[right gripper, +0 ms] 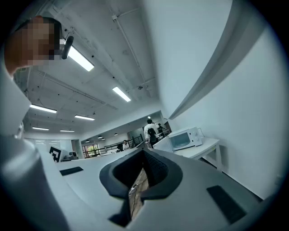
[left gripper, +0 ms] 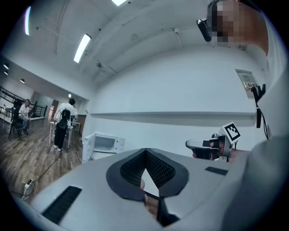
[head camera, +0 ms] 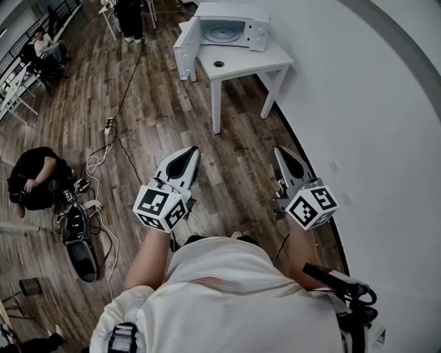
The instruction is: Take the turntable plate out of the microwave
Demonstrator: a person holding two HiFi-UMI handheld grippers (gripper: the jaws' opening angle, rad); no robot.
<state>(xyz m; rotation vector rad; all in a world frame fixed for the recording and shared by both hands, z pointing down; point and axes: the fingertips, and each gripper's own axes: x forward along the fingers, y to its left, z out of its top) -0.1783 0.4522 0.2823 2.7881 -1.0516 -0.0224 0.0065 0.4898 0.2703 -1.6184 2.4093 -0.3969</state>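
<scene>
Trailing cable (head camera: 124, 92) across floor (head camera: 165, 124), open microwave (head camera: 256, 33) on white table (head camera: 255, 63)

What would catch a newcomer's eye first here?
The white microwave on the table at the head view's top, its door swung open and the turntable plate showing inside. Nearer, the left hand-held gripper and right hand-held gripper point toward it, both shut and empty, far short of it.

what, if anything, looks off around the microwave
Nothing looks spilled or broken. The microwave sits on the white table with its door swung wide open and the plate inside. Loose cables trail across the floor.
</scene>
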